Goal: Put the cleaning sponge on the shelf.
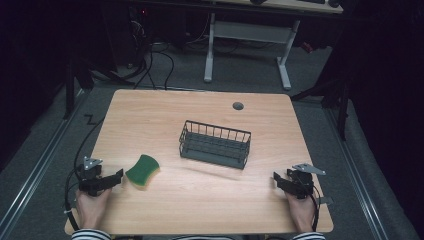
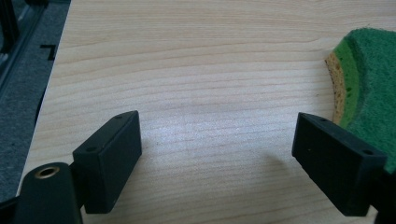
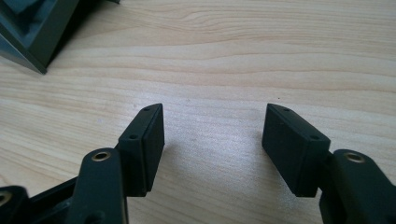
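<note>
Left gripper (image 1: 119, 176): resting lower left, jaws standing apart, empty, beside the green-and-yellow kidney-shaped sponge (image 1: 142, 171).
Right gripper (image 1: 276, 178): sitting lower right, jaws gaping, empty.
Dark wire basket (image 1: 215, 143): standing centre frame.

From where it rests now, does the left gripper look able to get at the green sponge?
Probably yes. The left gripper lies right beside the sponge, its jaws standing open and nothing between them. In the left gripper view only bare table lies before the sponge's edge.
</note>
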Available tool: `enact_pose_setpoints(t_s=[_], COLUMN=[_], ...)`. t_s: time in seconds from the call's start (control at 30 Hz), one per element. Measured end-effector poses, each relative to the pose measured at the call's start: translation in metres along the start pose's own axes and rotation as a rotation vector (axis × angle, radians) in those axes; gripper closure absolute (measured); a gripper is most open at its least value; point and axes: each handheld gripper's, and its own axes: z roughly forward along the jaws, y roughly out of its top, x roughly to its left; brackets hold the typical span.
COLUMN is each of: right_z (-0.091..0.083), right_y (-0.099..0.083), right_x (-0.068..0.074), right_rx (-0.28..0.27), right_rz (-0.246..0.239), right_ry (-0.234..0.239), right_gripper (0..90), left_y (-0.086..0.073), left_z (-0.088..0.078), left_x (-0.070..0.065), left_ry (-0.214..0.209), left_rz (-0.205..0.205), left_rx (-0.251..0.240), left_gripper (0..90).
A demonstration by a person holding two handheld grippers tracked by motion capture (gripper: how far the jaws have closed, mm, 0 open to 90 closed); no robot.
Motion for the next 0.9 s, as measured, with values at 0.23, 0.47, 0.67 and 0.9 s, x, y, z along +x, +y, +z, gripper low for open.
enact_pose_setpoints(t_s=[0.23,0.47,0.67,0.9], right_z=[0.002,0.002,0.002,0.002], right_y=[0.001,0.001,0.000,0.000], right_x=[0.008,0.008,0.008,0.008], right_rx=[0.012,0.015,0.015,0.015], right_rz=[-0.062,-0.064,-0.066,-0.067], right_ry=[-0.046,-0.045,-0.044,-0.043], right_gripper=[36.4,35.9,35.3,35.0], left_y=[0.004,0.011,0.025,0.046], left_z=[-0.011,-0.031,-0.036,-0.031], left_x=[0.001,-0.005,-0.029,-0.059], left_ry=[-0.024,-0.069,-0.124,-0.163], left_rz=[0.002,0.014,0.117,0.235], left_rx=[-0.002,-0.049,-0.019,0.061], left_gripper=[15.0,15.1,15.5,16.3])
